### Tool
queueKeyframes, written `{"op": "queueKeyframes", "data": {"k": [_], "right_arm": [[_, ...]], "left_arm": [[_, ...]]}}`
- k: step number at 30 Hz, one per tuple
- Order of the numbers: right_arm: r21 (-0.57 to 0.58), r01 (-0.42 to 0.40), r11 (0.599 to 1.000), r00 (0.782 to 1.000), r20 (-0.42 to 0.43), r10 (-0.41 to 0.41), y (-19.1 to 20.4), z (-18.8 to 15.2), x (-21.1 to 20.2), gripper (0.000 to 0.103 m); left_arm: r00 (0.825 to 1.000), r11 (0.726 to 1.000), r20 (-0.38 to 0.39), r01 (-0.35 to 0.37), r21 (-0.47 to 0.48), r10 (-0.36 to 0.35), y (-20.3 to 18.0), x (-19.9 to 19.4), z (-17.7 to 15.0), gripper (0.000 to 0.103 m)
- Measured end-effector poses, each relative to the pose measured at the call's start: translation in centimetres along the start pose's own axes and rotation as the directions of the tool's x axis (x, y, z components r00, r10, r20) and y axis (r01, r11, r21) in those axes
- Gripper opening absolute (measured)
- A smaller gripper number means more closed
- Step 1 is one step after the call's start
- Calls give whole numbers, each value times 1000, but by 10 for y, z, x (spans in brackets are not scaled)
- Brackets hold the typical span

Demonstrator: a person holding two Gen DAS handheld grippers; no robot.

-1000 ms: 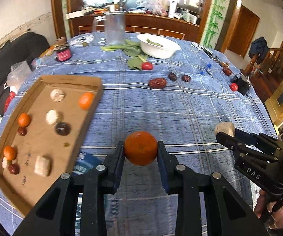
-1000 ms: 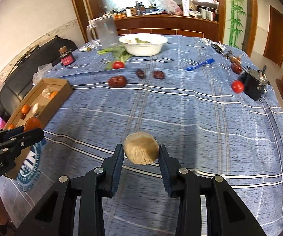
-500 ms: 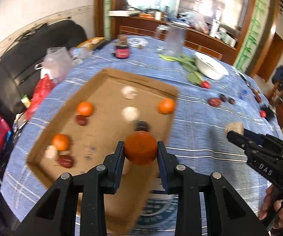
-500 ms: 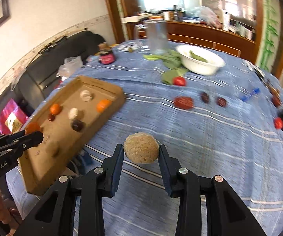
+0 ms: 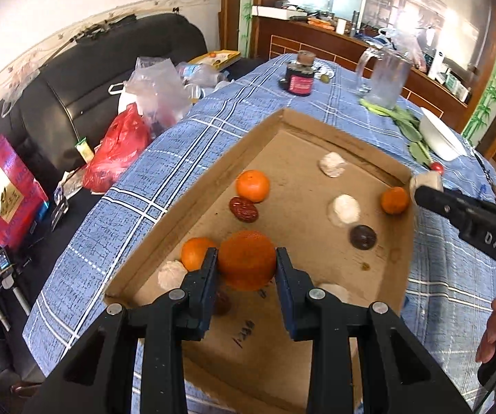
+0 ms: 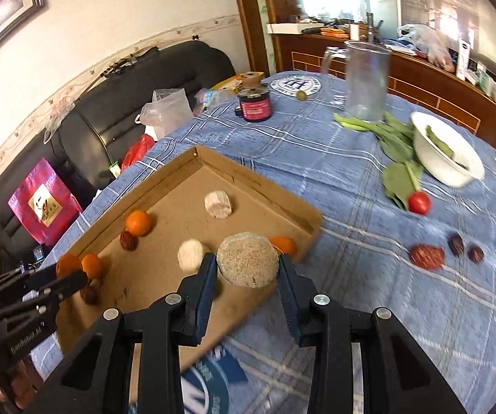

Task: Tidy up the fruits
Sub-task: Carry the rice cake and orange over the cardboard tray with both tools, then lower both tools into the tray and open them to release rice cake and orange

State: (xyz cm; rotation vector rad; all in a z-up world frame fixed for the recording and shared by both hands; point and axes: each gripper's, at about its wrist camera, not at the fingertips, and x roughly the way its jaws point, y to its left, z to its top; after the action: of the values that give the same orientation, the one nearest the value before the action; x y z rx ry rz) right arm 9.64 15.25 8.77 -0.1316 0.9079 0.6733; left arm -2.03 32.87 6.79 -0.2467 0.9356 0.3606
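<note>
Worktop under blue checked cloth carried a shallow brown cardboard tray holding small oranges, dates and pale lumps. Above the tray's near-left part, the left gripper had its jaws clamped on a round orange tangerine. Near its right edge, the right gripper pinched a beige rough-skinned round fruit.

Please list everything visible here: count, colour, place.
Shallow cardboard tray: one, brown, on blue checked tablecloth.
Small oranges: three, orange, lying in tray.
Pale round lumps: four, whitish, in tray.
Dried dates: six, red or dark, three in tray, three on cloth.
Tomato: one, red, beside green leaves.
Ceramic bowl: one, white, far side.
Glass jug: one, clear, far side.
Left gripper: one, black, shut on held orange over tray.
Right gripper: one, black, shut on tan round cake.
</note>
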Motion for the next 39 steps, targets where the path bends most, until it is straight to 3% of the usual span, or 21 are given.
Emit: {"op": "queueKeyframes", "data": {"k": [16,39], "right_arm": [[-45,13,999,996,-89,-17,8,25,76,39],[-148,85,985,990,-97,-100,14,28,95,39]], "left_arm": [[999,1000,-44,0,13,0,-4,43,16,31],[992,989,-105,-58,134,73,-32,71,28,33]]}}
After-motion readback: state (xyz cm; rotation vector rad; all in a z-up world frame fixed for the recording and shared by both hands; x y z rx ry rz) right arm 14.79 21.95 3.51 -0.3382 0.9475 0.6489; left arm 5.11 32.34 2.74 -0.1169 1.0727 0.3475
